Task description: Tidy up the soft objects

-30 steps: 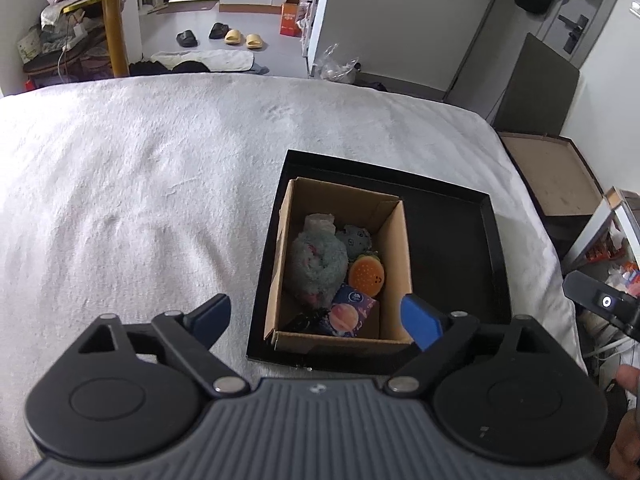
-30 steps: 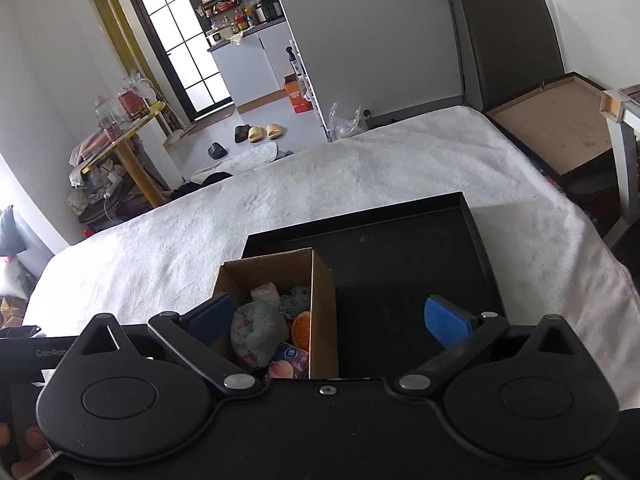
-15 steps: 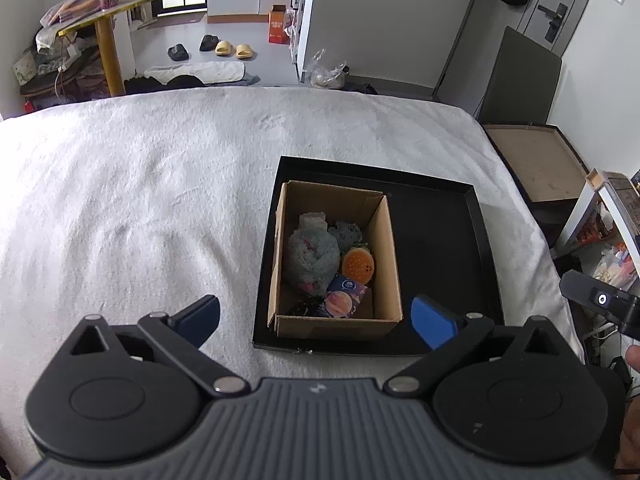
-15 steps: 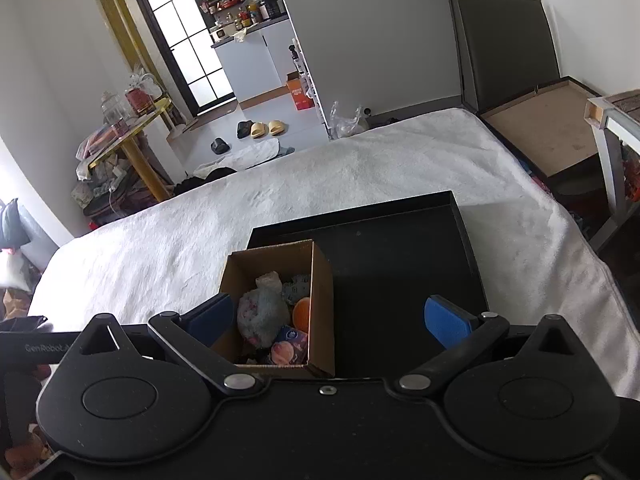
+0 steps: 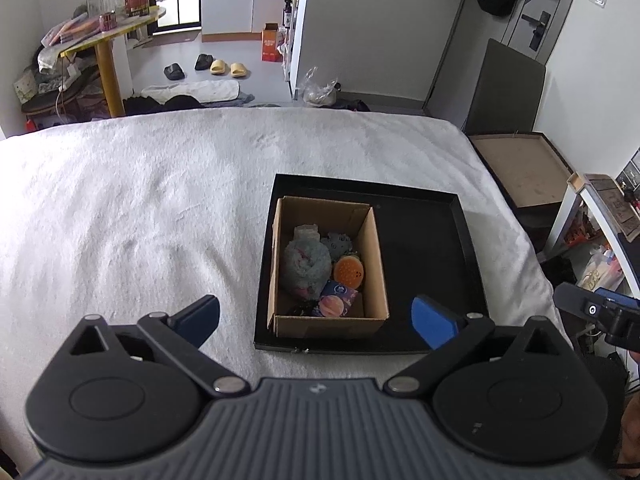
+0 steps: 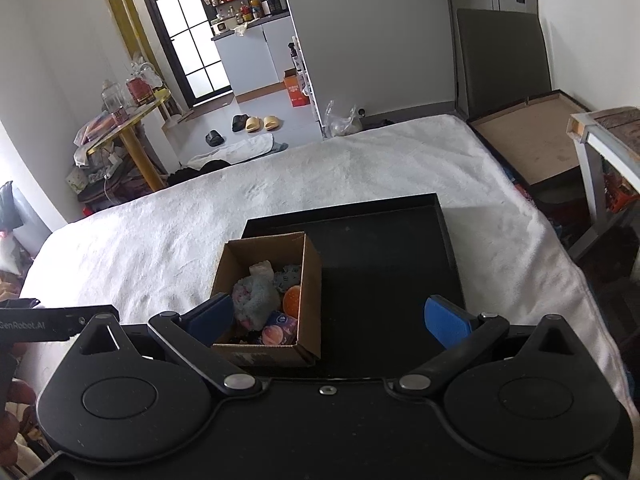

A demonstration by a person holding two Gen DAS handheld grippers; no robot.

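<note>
A brown cardboard box (image 5: 378,264) stands in the left half of a black tray (image 5: 424,248) on the white bed. Inside lie a grey-blue fluffy toy (image 5: 306,262), an orange burger-shaped toy (image 5: 349,273), a pink and blue round toy (image 5: 336,304) and a small grey-blue piece (image 5: 338,242). My left gripper (image 5: 316,320) is open and empty, held above and short of the box. My right gripper (image 6: 328,318) is open and empty, also above the near edge of the tray (image 6: 384,264), with the box (image 6: 312,280) at its left finger.
The white bedspread (image 5: 140,208) spreads wide to the left of the tray. A brown board (image 5: 520,172) and a shelf (image 5: 608,216) stand off the bed's right side. A yellow table (image 5: 104,60) and slippers (image 5: 228,68) are on the floor beyond.
Both grippers have drawn back and up from the box, which looks smaller and farther now. Both stay open and empty. The toys in the box have not moved.
</note>
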